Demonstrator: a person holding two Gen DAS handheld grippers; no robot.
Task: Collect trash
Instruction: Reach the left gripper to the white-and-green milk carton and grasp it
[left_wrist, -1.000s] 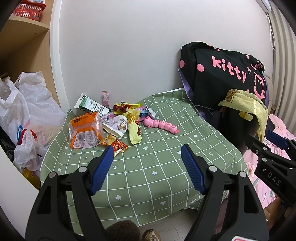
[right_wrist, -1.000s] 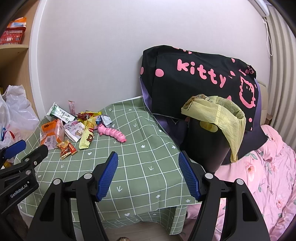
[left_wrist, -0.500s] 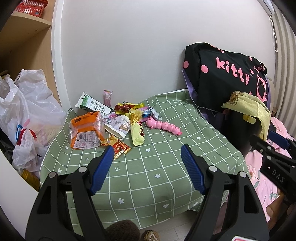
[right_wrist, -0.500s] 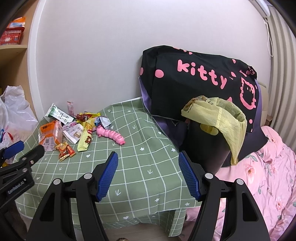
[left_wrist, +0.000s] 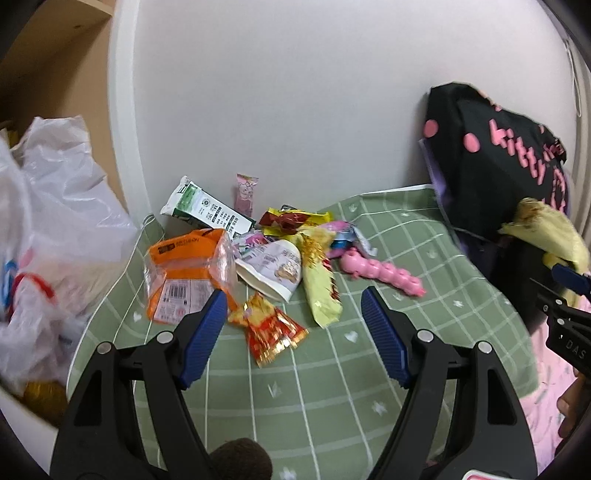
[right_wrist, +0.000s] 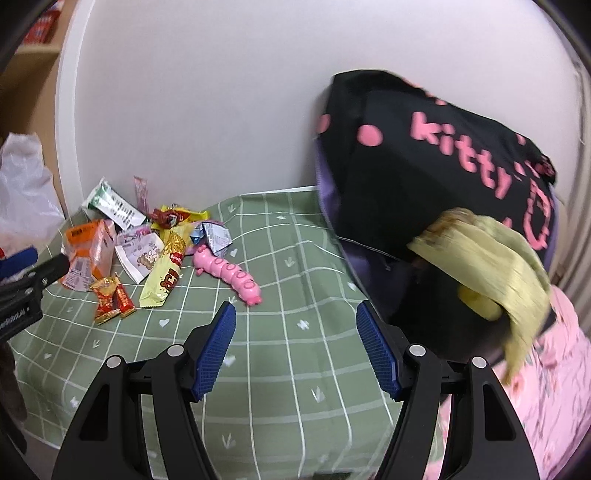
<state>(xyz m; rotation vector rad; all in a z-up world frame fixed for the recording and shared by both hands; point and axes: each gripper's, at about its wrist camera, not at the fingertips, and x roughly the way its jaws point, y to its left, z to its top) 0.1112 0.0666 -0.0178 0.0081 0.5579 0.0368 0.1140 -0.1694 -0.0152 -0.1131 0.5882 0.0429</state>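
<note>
Over the near edge of the green checked tablecloth (left_wrist: 332, 387), in the left wrist view, the left gripper (left_wrist: 293, 301) hangs level with its blue pads spread wide and nothing between them. Its fingers point toward the heap of trash at the far left corner against the wall. The red and gold candy wrappers (left_wrist: 271, 328) lie closest, just ahead of the gap between the pads. Beyond them sit the orange packet (left_wrist: 184, 273), touching the left pad's tip in this view, the white snack pouch (left_wrist: 273, 267), the yellow snack bag (left_wrist: 319, 291) and the green and white carton (left_wrist: 207, 210) near the wall. A pink caterpillar toy (left_wrist: 384, 271) lies to the right of the pile, apart from the wrappers. A white plastic bag (left_wrist: 55, 236) bulges at the left; this side is blurred, so its contents are hard to read. The other gripper's black frame shows at the right edge.

From the right wrist view, the right gripper (right_wrist: 293, 319) is held over the cloth's near middle, pads also wide apart and empty, aimed at bare cloth just short of the pink toy (right_wrist: 229, 273). The trash pile sits well to its left. To its right stands a dark bin lined with a yellow bag (right_wrist: 491, 273), beneath a black bag with pink lettering (right_wrist: 424, 158).
</note>
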